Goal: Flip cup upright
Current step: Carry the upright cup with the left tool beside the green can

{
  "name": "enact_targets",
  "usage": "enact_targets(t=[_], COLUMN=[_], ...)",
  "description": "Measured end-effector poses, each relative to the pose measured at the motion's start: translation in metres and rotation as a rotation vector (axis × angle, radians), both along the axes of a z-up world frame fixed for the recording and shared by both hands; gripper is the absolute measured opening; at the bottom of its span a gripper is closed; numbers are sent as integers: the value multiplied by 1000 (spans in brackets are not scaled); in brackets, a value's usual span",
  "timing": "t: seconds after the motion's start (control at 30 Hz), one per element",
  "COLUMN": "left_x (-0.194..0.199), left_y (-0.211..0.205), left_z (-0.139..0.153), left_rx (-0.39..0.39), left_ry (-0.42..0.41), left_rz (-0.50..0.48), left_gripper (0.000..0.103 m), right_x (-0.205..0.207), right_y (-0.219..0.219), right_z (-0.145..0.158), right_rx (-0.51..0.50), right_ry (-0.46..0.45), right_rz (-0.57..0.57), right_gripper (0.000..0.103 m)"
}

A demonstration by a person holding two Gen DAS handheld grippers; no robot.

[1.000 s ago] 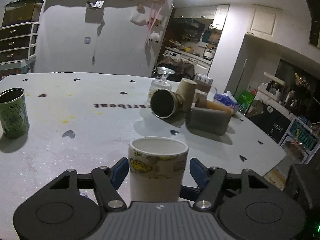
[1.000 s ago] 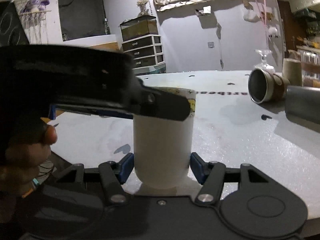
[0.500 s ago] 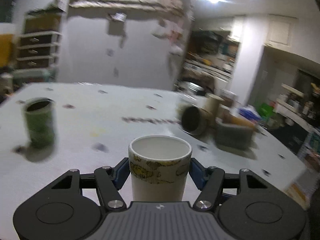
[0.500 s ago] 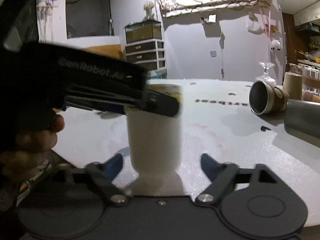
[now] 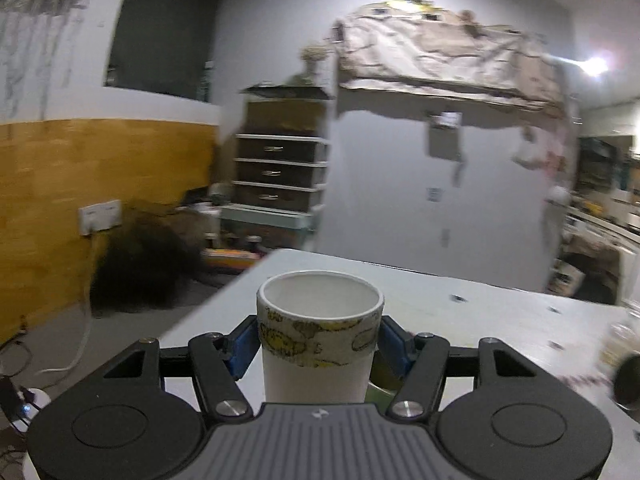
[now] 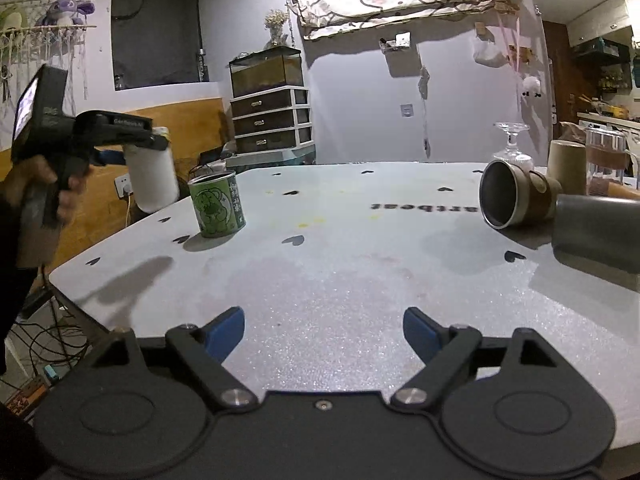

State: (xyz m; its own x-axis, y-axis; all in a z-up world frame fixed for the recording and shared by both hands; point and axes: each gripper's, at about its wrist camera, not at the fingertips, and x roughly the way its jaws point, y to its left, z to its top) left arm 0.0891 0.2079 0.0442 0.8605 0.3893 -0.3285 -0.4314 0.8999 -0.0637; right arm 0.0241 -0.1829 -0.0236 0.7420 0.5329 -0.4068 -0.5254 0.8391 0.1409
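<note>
My left gripper [image 5: 318, 346] is shut on a white cup [image 5: 318, 340] with a yellow patterned band, held upright with its mouth up. In the right wrist view the same cup [image 6: 152, 180] hangs in the air beyond the table's far left edge, just left of the green can [image 6: 218, 204]. My right gripper [image 6: 323, 330] is open and empty, low over the table's near part. A brown mug [image 6: 516, 198] lies on its side at the right.
The grey table [image 6: 340, 280] has small heart marks. At the far right are an upturned wine glass [image 6: 512, 142], a tan cylinder [image 6: 566, 166], a glass jar [image 6: 604, 164] and a dark lying cylinder [image 6: 600, 232]. Drawers [image 6: 272, 120] stand behind the table.
My right gripper opened and let go of the white cup. My left gripper carried the cup up and away to the left, past the green can.
</note>
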Motion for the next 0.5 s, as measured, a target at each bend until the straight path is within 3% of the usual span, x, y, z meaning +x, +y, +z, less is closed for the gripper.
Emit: enact_targets(t=[0.3, 0.4, 0.5], left_x=[55, 59, 59], left_y=[43, 48, 43], left_z=[-31, -46, -50], left_rx=[-37, -67, -38], left_ry=[71, 72, 67], left_rz=[77, 80, 79], left_gripper=[64, 64, 64], right_x=[1, 1, 2], right_y=[1, -1, -3], right_z=[-1, -1, -1], right_rx=[-14, -17, -16], right_ry=[-3, -8, -7], right_rz=[-21, -26, -33], right_gripper=[87, 87, 87])
